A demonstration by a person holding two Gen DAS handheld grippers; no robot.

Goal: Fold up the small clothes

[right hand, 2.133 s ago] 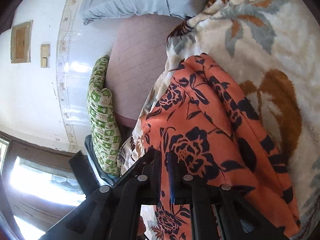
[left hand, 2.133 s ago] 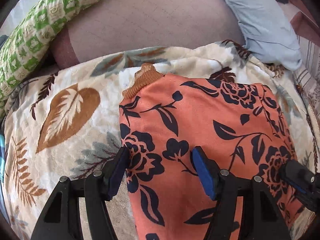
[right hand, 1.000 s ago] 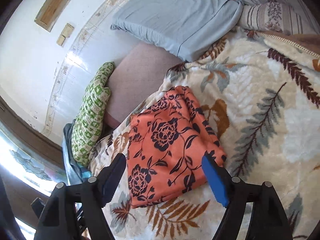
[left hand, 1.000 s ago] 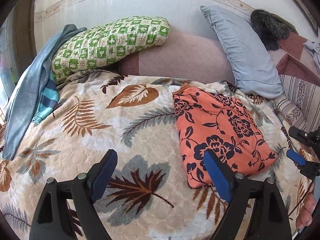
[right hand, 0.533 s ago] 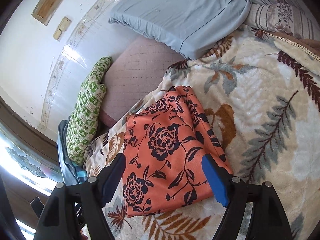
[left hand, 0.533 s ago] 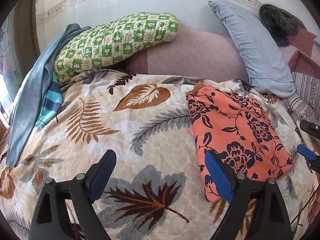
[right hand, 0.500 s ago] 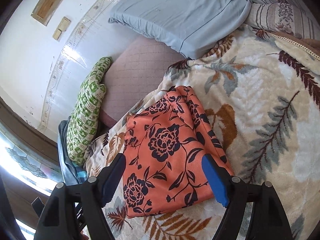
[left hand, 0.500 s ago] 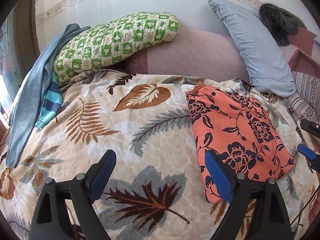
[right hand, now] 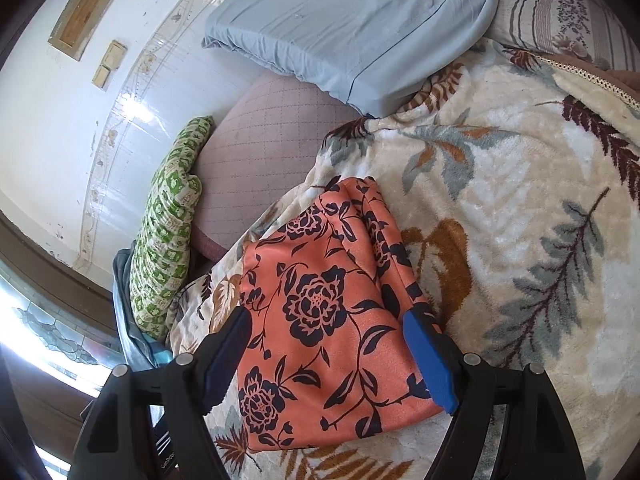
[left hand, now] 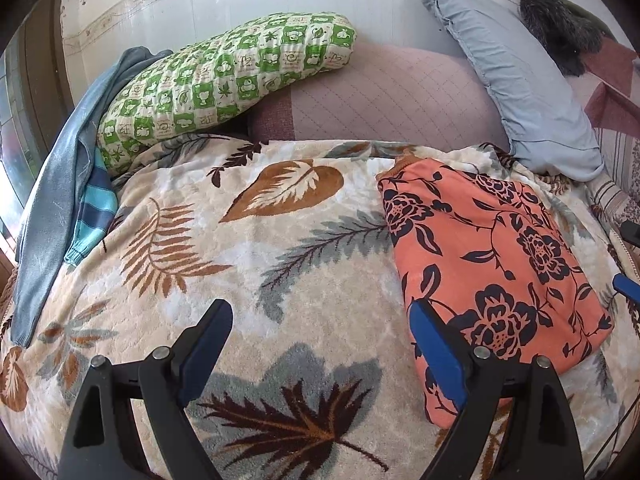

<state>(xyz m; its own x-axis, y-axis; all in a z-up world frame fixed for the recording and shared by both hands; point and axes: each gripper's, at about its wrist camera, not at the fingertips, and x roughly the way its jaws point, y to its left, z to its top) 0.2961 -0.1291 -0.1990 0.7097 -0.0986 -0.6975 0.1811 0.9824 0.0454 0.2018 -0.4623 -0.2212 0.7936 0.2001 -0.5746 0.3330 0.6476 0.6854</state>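
An orange garment with dark blue flowers [left hand: 492,256] lies folded into a flat rectangle on the leaf-patterned blanket [left hand: 256,256]. It also shows in the right wrist view [right hand: 328,320]. My left gripper [left hand: 320,336] is open and empty, held above the blanket just left of the garment. My right gripper [right hand: 328,344] is open and empty, held above the garment's near part. Its blue tips [left hand: 626,284] show at the right edge of the left wrist view.
A green checked pillow [left hand: 224,80], a mauve quilted cushion [left hand: 392,96] and a light blue pillow [left hand: 516,76] lie along the wall. Blue and striped clothes [left hand: 68,184] hang at the bed's left edge. A striped pillow [right hand: 560,12] lies at the far right.
Both grippers let go of the garment and pulled back from it. The right one was shut on it and is now open. Over the last half second little has moved.
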